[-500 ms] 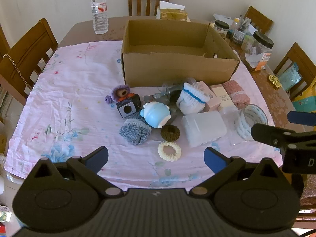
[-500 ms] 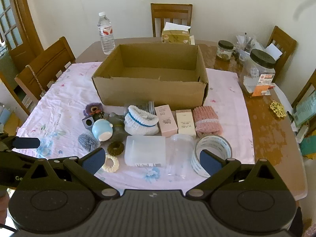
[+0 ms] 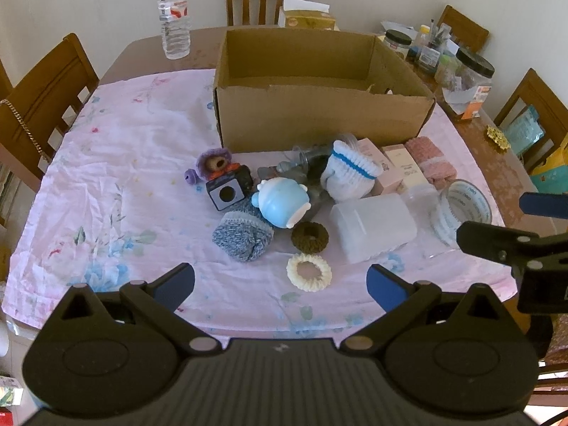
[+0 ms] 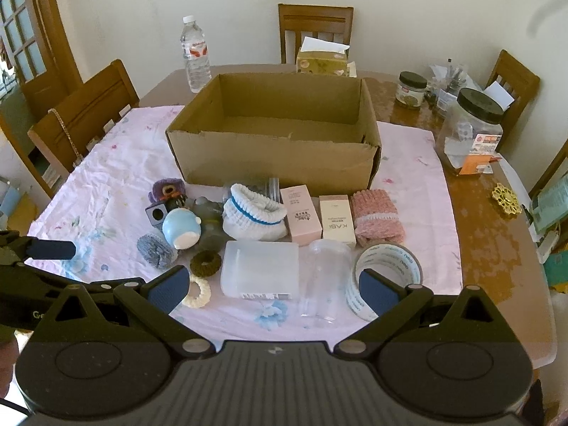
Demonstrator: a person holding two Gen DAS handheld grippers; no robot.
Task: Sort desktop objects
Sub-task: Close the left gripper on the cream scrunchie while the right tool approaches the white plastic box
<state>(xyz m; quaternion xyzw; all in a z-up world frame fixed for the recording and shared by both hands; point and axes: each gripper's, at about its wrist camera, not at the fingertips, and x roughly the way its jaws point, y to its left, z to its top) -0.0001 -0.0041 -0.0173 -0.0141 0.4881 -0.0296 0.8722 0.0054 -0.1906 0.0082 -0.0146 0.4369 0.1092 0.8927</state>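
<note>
So far, nothing is seen sorted.

Left wrist view: the box (image 3: 319, 117) is shown open and, as far as its inside is visible, empty. All items are grouped on the cloth (image 3: 117, 163) in front of it: bear toy (image 3: 213, 163), cube (image 3: 227, 195), blue figure (image 3: 284, 202), grey sock (image 3: 243, 236), white sock (image 3: 349, 174), brown scrunchie (image 3: 310, 236), cream scrunchie (image 3: 309, 271), plastic case (image 3: 372, 227), tape (image 3: 465, 209). The left gripper (image 3: 280, 280) is held above the near cloth edge, tilted down, jaws spread wide, nothing between them. The whole sort is judged left to do.

Right wrist view: two cartons (image 4: 301, 213), a pink cloth (image 4: 378, 216) and a clear cup (image 4: 325, 277) are also listed, just before the box (image 4: 277, 163). The right gripper (image 4: 273, 291) is poised over cup and case, angled down, released and empty.
</note>
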